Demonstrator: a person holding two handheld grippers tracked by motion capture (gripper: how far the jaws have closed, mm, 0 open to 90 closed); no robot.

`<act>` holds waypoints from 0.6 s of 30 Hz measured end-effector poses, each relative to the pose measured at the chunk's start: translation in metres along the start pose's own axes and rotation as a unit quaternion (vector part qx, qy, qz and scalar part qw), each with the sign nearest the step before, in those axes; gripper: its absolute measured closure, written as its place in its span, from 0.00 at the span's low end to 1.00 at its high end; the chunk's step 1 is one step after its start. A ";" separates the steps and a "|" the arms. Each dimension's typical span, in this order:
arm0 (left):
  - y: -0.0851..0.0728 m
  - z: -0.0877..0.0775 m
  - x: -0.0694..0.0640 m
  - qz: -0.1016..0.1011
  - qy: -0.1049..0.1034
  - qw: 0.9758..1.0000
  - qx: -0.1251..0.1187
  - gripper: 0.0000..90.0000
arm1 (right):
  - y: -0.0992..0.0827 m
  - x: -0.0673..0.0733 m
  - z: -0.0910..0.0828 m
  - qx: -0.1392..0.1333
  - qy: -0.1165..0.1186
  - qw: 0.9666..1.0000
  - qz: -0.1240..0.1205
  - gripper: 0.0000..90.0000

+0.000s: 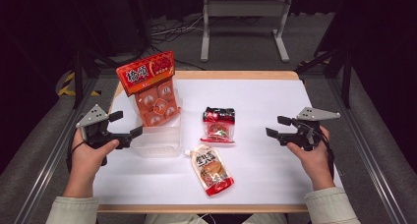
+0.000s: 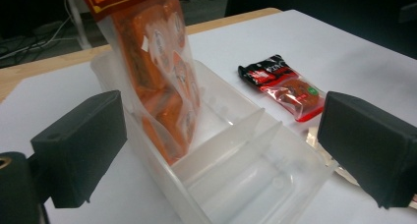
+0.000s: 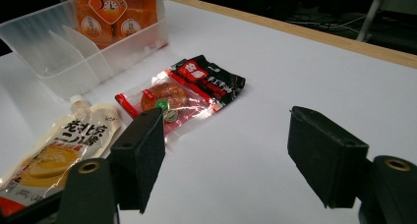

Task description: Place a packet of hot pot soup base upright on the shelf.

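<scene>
Where your left tongs (image 1: 129, 124) and right tongs (image 1: 275, 126) gape empty, the orange clear-plastic snack pack (image 1: 152, 89) stands tilted in the translucent divided bin (image 1: 158, 140).

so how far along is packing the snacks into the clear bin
One in: the orange snack bag stands upright in the far slot of the clear bin. Both the left tongs and the right tongs are open and empty. The sausage pack and sauce pouch lie on the table.
</scene>
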State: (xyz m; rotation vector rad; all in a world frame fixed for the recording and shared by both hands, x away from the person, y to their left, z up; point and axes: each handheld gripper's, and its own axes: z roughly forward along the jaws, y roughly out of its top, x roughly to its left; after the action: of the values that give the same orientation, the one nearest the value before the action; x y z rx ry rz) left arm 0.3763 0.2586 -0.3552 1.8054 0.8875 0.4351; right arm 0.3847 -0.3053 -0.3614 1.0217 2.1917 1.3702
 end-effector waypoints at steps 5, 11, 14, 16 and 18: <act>-0.001 -0.002 -0.002 -0.001 -0.006 1.000 0.008 0.06 | 0.008 0.001 0.009 0.000 0.014 1.000 -0.002 0.35; -0.002 -0.004 -0.005 0.002 -0.013 1.000 0.014 0.07 | 0.017 -0.003 0.026 0.015 0.025 1.000 0.004 0.35; -0.004 -0.005 -0.006 -0.002 -0.032 0.999 0.009 0.08 | 0.023 -0.005 0.036 0.023 0.027 0.999 0.004 0.34; -0.005 -0.005 -0.006 -0.006 -0.035 0.999 0.005 0.10 | 0.025 -0.006 0.041 0.026 0.029 0.999 0.003 0.33; -0.007 -0.006 -0.006 -0.009 -0.043 0.999 -0.002 0.10 | 0.030 -0.009 0.050 0.033 0.029 0.999 0.002 0.33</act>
State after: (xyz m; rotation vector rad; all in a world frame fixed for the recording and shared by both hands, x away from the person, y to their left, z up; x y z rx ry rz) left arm 0.3656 0.2592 -0.3589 1.7969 0.8421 0.3456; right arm 0.4340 -0.2729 -0.3590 1.0237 2.2920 1.3531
